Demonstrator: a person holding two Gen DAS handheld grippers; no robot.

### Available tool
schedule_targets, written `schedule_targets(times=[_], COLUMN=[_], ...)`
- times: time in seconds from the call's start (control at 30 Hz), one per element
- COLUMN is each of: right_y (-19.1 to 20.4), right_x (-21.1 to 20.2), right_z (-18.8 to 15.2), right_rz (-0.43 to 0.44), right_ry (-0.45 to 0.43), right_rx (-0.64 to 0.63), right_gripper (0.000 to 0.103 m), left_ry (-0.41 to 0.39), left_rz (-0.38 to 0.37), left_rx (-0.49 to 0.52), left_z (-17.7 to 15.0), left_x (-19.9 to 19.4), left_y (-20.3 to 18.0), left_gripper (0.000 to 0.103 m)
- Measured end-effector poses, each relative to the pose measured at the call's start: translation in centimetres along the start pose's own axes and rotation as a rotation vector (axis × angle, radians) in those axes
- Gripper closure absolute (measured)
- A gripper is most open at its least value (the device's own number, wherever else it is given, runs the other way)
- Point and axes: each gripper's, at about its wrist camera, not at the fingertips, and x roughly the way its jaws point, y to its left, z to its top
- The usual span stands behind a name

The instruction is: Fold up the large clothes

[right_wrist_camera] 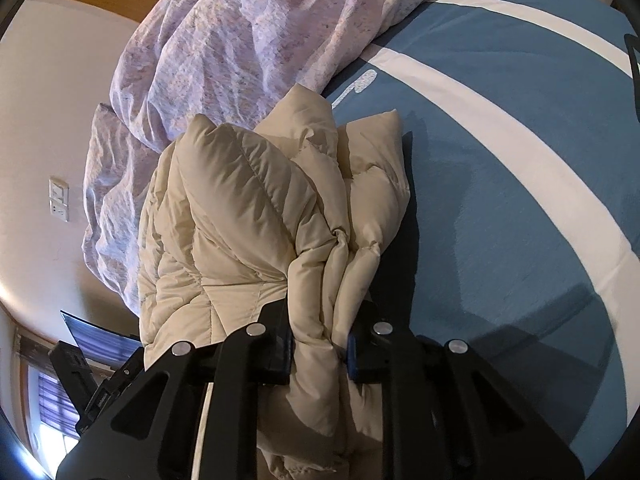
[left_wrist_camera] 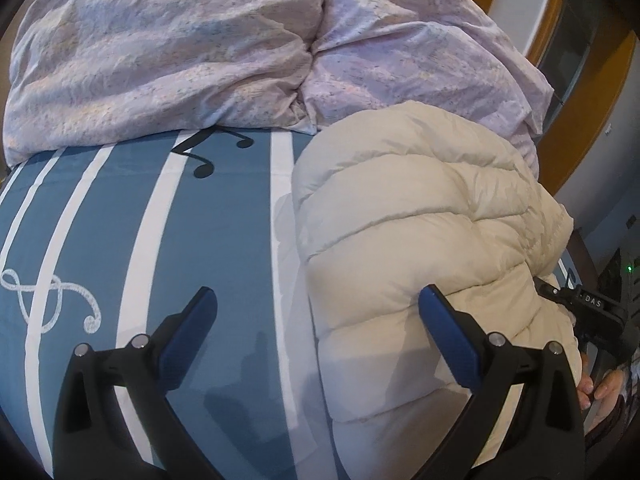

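Pinching a bunched fold of the cream puffer jacket in my right tool, my left tool spread empty at its nine o'clock on the bed, I judged slow, level pulling best.

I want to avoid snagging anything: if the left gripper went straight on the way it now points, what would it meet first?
Probably the blue striped bedsheet, which fills most of the gap ahead of the open left gripper. The cream puffer jacket bulges in by the right finger and might brush first; depth is unclear.
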Motion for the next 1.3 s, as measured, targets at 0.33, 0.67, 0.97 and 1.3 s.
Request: schedule_targets(times=[0.33, 0.67, 0.97, 1.3], right_y=[-0.4, -0.6, 2.5, 11.8], right_x=[0.5, 0.5, 0.8, 5.2], right_z=[0.5, 0.6, 0.9, 0.0], right_rz=[0.000, 0.033, 0.072, 0.131], right_ry=[0.021, 0.031, 0.020, 0.068], right_rx=[0.002, 0.011, -0.034, -0.204], right_gripper=[0.084, 0.084, 0.085, 0.086], left_ry=[0.082, 0.148, 0.069, -0.049], left_rz=[-0.165, -0.357, -0.323, -0.222], left_rx=[-0.037, -0.174, -0.125, -0.149], left_z=[1.0, 0.5, 1.1, 1.7], left_x=[3.1, 6.2, 2.7, -3.0], left_y=[-0.2, 0.3, 1.4, 9.1], left_gripper=[0.003, 0.035, 0.070, 0.072])
